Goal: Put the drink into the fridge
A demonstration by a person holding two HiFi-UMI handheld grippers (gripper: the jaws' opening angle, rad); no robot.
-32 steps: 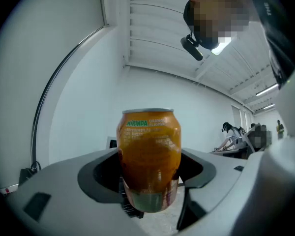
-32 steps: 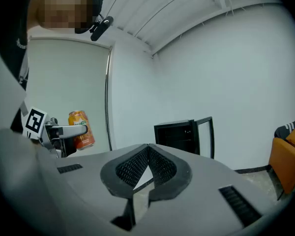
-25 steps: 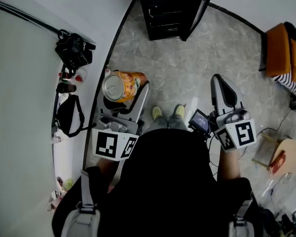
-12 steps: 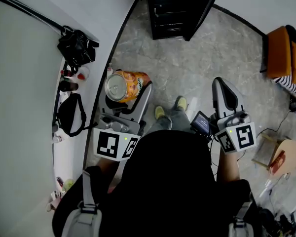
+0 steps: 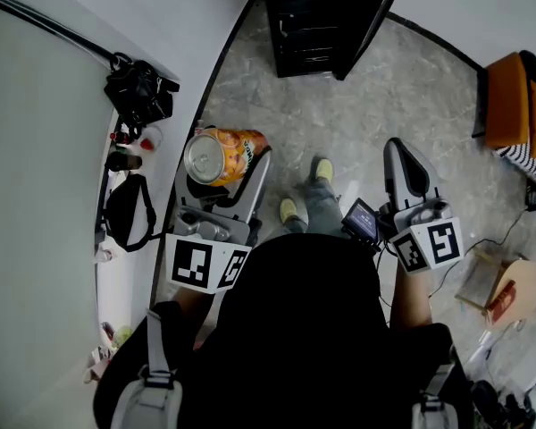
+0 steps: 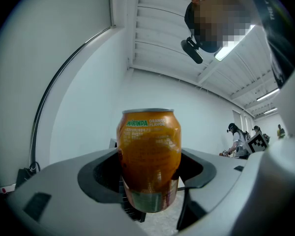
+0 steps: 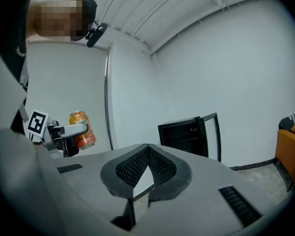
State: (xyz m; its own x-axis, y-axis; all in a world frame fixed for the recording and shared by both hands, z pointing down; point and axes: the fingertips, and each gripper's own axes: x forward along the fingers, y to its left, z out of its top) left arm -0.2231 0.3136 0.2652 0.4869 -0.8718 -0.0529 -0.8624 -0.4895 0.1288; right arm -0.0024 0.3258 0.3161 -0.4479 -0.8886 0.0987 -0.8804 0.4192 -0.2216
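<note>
Left gripper clamps the orange drink can by its lower body, top up, at the left above the grey floor. Right gripper has its jaws pressed together with nothing between them. At the far side stands the black fridge, door open, well apart from the can.

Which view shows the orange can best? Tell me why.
The left gripper view: the orange can fills the centre, label legible, clamped in the left gripper. The head view shows mainly its top; the right gripper view shows it small, far left.
</note>
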